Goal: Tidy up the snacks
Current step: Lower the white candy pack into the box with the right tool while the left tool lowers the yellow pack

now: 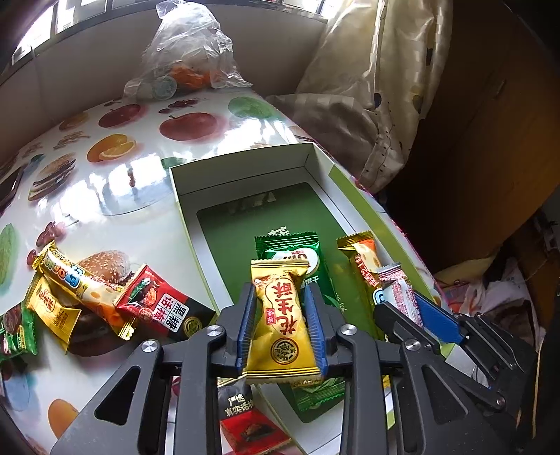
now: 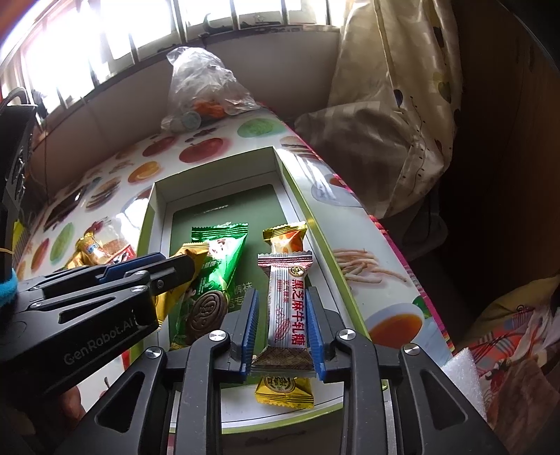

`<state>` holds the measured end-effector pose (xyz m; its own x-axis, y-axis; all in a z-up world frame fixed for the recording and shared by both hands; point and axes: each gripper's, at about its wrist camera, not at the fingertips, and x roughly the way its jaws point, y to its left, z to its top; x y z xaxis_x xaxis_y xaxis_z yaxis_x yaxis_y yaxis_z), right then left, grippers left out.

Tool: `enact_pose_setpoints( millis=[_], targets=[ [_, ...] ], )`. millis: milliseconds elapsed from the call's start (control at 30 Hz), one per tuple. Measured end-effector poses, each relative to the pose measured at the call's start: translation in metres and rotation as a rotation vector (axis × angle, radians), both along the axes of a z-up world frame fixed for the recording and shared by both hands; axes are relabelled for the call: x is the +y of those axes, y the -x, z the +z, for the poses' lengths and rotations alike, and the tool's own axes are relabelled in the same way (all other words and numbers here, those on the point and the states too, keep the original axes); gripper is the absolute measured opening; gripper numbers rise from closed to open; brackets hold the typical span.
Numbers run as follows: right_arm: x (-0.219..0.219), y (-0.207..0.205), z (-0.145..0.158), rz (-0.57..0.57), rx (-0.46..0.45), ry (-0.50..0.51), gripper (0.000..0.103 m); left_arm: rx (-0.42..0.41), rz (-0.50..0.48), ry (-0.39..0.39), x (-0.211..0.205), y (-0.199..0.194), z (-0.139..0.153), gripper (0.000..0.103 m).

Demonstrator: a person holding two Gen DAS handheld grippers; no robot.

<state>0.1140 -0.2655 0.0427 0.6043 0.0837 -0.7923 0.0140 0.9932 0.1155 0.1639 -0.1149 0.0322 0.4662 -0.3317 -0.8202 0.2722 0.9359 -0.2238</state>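
Light source: daylight from the barred window (image 2: 147, 31) behind the surface, overexposed to white.
Glare: bright reflections on the glossy fruit-printed surface (image 1: 115, 189).
Shadow: right side of both views falls dark brown, detail lost.
Distortion: strong fisheye curvature, black vignette at the corners.
Focus: centre sharp; the crumpled clear plastic bag (image 1: 189, 49) slightly soft.

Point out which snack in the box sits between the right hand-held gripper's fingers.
The white nougat candy with red lettering, unlike the green cookie packet left of it.
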Motion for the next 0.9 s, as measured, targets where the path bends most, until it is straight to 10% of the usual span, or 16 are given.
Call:
enact_pose_setpoints(
  millis=[900],
  targets=[
    [0.000, 0.012, 0.015, -0.018, -0.047, -0.001, 0.052, -0.075, 0.011, 0.004, 0.015, 0.021, 0.025, 0.050]
  ],
)
